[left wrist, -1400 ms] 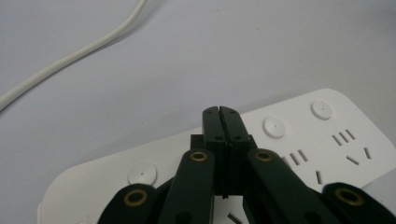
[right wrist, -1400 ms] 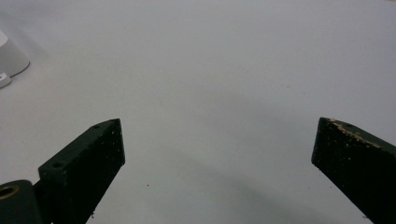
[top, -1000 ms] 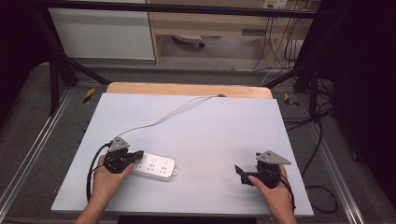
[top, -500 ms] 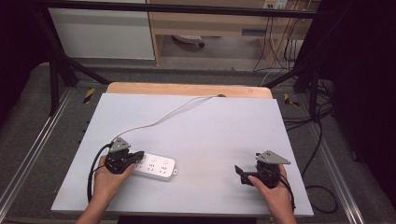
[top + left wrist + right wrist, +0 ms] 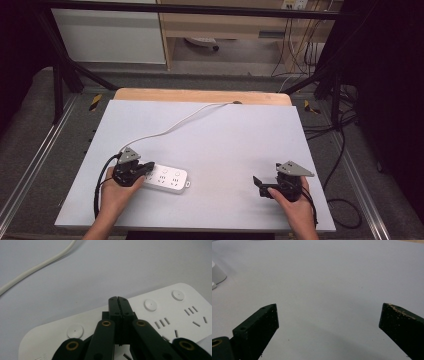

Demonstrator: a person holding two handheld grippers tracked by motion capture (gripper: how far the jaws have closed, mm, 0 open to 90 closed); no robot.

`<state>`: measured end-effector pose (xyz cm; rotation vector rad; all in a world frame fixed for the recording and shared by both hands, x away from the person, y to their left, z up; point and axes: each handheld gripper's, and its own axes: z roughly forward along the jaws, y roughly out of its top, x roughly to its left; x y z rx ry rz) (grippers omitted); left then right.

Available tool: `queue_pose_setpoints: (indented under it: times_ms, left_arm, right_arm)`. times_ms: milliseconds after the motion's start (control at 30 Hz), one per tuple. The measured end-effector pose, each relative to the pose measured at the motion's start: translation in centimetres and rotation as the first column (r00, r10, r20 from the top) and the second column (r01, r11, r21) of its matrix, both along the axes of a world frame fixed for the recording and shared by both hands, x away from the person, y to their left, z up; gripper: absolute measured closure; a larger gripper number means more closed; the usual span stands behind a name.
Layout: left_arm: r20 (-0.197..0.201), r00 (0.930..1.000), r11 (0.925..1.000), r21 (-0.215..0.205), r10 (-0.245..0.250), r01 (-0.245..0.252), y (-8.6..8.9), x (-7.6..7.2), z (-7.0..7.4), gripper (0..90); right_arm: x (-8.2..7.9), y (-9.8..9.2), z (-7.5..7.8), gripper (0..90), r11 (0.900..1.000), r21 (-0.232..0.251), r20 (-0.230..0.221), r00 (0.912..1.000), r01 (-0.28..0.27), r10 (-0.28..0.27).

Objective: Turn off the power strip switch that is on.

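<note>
A white power strip [image 5: 166, 178] lies flat on the grey table top [image 5: 225, 140] at the front left; its white cable [image 5: 170, 127] runs to the table's far edge. My left gripper [image 5: 147, 169] is shut, its jaws pressed together over the strip's left end. In the left gripper view the closed tips [image 5: 118, 300] sit above the strip [image 5: 160, 312] between its round buttons, holding nothing. My right gripper [image 5: 259, 183] rests at the front right, pointing left. Its jaws stand wide apart and empty [image 5: 328, 315] over the bare table.
A wooden board edge [image 5: 200, 95] shows beyond the table's far side. Metal frame rails [image 5: 45, 150] flank the table. Cables [image 5: 345, 165] trail on the floor to the right. The strip's corner [image 5: 217, 275] shows at the left of the right gripper view.
</note>
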<state>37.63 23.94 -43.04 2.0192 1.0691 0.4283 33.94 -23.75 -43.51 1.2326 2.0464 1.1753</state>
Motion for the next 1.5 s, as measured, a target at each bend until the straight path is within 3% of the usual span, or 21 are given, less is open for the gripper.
queue_pose_setpoints:
  times_ms: [233,1333,1500]
  left_arm:
    - [-0.006,1.0000,1.0000,-0.005,-0.002,0.002,0.06,0.06,0.01,90.0]
    - [-0.032,0.9993,0.9994,-0.031,-0.018,0.017,0.34,0.36,0.00,90.0]
    - [-0.027,0.9995,0.9997,-0.017,-0.019,0.019,0.24,0.31,0.06,90.0]
  right_arm:
    - [-0.17,-0.09,0.10,2.3,1.000,-0.001,0.025,0.9996,-0.013,0.013]
    - [-0.11,-0.18,0.03,2.4,1.000,-0.006,0.015,0.9998,-0.011,0.011]
    - [-0.05,-0.17,0.01,2.5,1.000,-0.005,0.014,0.9999,-0.009,0.009]
